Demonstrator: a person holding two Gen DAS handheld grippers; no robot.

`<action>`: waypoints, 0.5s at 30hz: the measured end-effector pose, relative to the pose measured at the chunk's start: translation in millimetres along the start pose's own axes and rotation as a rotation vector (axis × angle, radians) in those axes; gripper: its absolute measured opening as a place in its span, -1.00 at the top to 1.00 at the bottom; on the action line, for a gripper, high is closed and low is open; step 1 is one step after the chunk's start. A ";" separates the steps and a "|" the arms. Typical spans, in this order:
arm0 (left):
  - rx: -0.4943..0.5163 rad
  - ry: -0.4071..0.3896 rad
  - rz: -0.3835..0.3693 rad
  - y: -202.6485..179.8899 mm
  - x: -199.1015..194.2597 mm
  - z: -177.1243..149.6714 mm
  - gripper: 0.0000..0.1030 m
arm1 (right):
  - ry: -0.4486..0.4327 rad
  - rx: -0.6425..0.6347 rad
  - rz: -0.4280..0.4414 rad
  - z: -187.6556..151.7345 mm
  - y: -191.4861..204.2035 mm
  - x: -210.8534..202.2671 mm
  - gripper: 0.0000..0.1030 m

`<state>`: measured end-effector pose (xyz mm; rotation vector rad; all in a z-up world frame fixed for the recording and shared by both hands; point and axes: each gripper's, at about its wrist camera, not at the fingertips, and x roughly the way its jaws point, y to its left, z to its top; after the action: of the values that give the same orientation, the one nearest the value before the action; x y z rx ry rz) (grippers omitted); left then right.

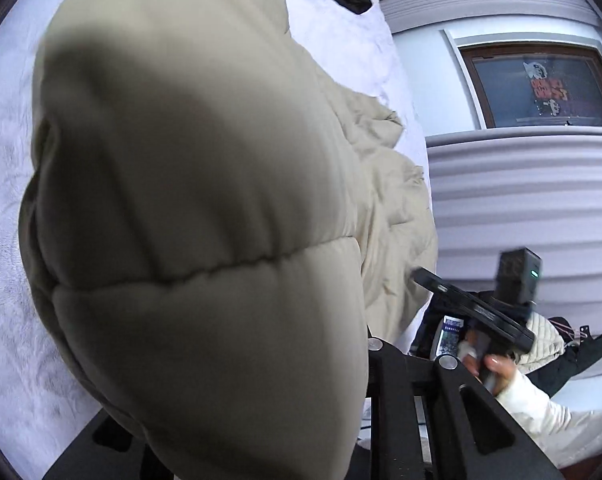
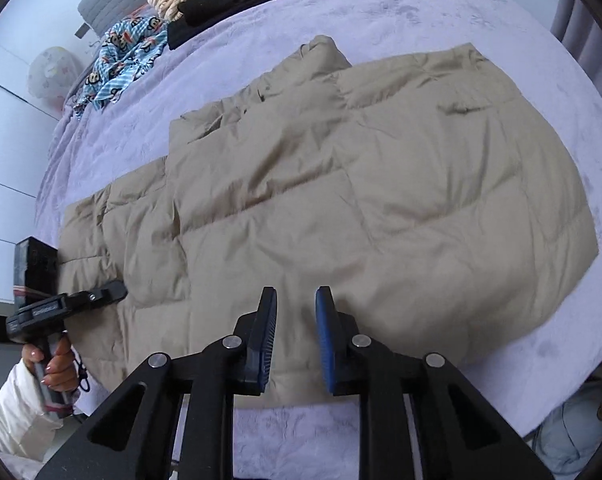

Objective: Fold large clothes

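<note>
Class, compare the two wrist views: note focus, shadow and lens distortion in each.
Left wrist view: the jacket fills the frame, too close and soft, with a dark shadow patch on its upper part; the wall slats bow from the fisheye. Right wrist view: the jacket is clearer under even light, and the bed cover curves toward the rim.

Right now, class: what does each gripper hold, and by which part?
Left gripper grips the beige jacket by its sleeve end; right gripper holds nothing visible.
</note>
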<state>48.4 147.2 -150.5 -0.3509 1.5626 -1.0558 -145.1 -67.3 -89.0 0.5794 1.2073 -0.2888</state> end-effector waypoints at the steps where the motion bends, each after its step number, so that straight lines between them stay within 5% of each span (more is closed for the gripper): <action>1: 0.008 -0.007 0.012 -11.2 -2.5 -0.1 0.51 | -0.003 -0.017 0.007 6.1 0.4 7.8 0.65; 7: 0.020 -0.043 0.092 -88.1 -8.9 -3.5 0.51 | 0.055 -0.070 0.095 28.6 -4.7 65.9 0.67; 15: 0.091 0.020 0.255 -202.9 53.9 16.7 0.50 | 0.198 -0.014 0.257 43.2 -33.2 105.7 0.78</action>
<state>-17.0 -10.1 -26.5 -0.0756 1.5249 -0.9291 -91.4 -109.2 -186.5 0.7561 1.3073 -0.0055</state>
